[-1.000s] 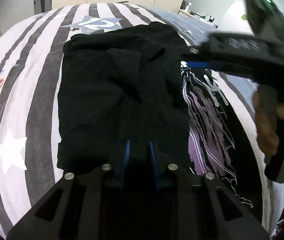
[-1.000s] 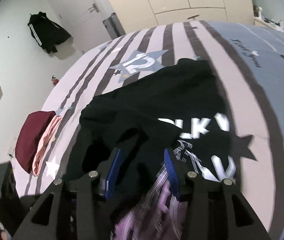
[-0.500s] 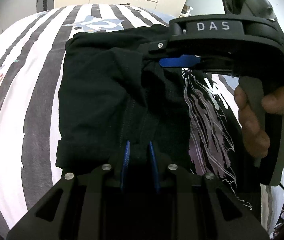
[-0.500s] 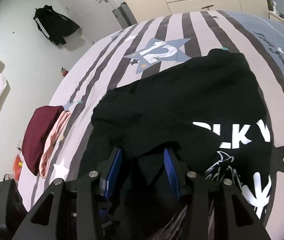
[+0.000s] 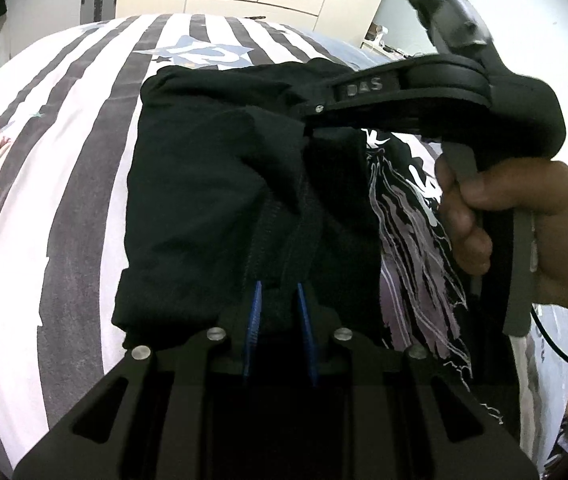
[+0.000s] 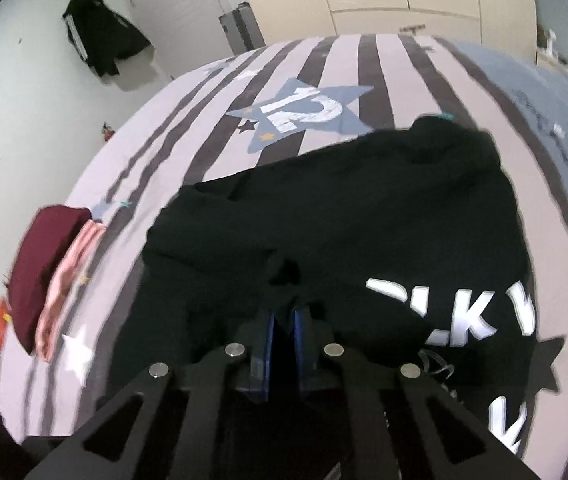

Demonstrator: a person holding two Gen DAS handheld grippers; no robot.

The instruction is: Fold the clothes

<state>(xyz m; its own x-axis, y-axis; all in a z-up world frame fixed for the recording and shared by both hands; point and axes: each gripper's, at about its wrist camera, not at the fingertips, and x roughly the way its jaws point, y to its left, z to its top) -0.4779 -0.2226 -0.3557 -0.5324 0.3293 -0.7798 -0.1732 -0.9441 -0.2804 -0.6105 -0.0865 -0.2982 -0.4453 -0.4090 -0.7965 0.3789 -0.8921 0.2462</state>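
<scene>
Left wrist view: both grippers pinched a black cotton T-shirt [image 5: 204,184] with white lettering, spread on a grey-and-white striped bed cover [image 5: 64,200].
The left gripper [image 5: 278,300] clamped a fold at the near hem; the right gripper [image 6: 282,320] had closed on bunched cloth mid-shirt. Folded maroon and pink clothes [image 6: 44,272] lay beside.

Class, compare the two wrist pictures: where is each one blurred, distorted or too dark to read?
Left wrist view: fisheye bulges the striped bedspread; the black printed T-shirt loses its folds in darkness; the top of the right gripper's black body is smeared. Right wrist view: the folded maroon and pink clothes at the left edge are motion-blurred.
</scene>
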